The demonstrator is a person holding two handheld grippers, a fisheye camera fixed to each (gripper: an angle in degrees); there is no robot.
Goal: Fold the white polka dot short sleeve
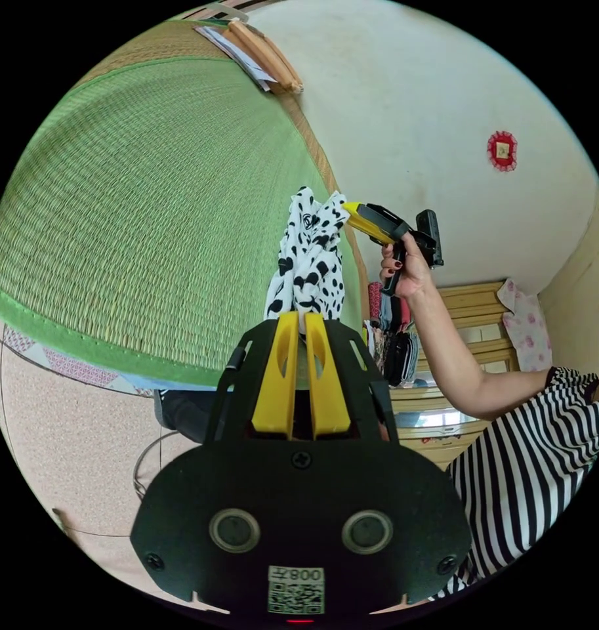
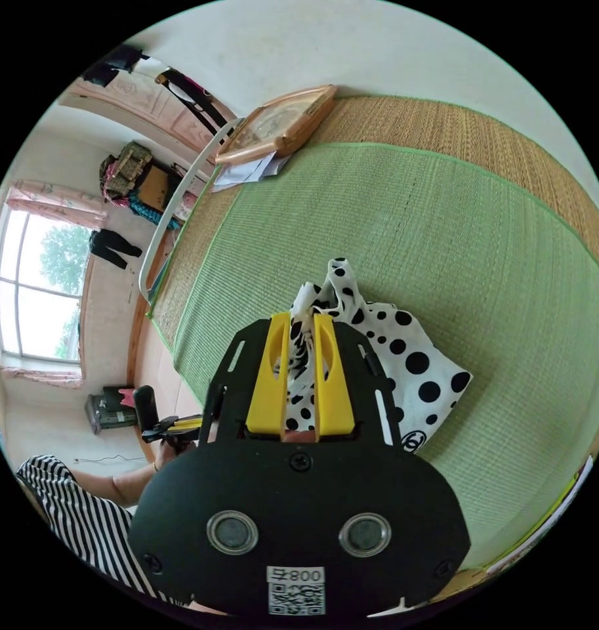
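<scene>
Left gripper view shows the white polka dot short sleeve (image 1: 310, 262) bunched and lifted above the green mat (image 1: 148, 216). Its lower part goes between the 2 yellow jaws of the left gripper (image 1: 302, 320), which are almost together and pinch the cloth. At its upper right edge the right gripper (image 1: 349, 212) touches the garment with its yellow tip; from this side I cannot tell how its jaws stand. A hand (image 1: 404, 266) holds that gripper by the black handle, and the arm goes down to a black and white striped garment (image 1: 529, 459) at the right.

In the right gripper view, the right gripper (image 2: 302, 321) has its 2 jaws close together with a fold of the short sleeve (image 2: 391, 354) pressed between them. The rest of the garment lies on the green mat (image 2: 443, 230), to the right of the jaws. Far on the mat, a wooden frame (image 2: 279, 125) lies on some papers (image 2: 247, 172). The left gripper (image 2: 181, 425) is at the near left, low in this view, with a window (image 2: 37, 289) behind it.
</scene>
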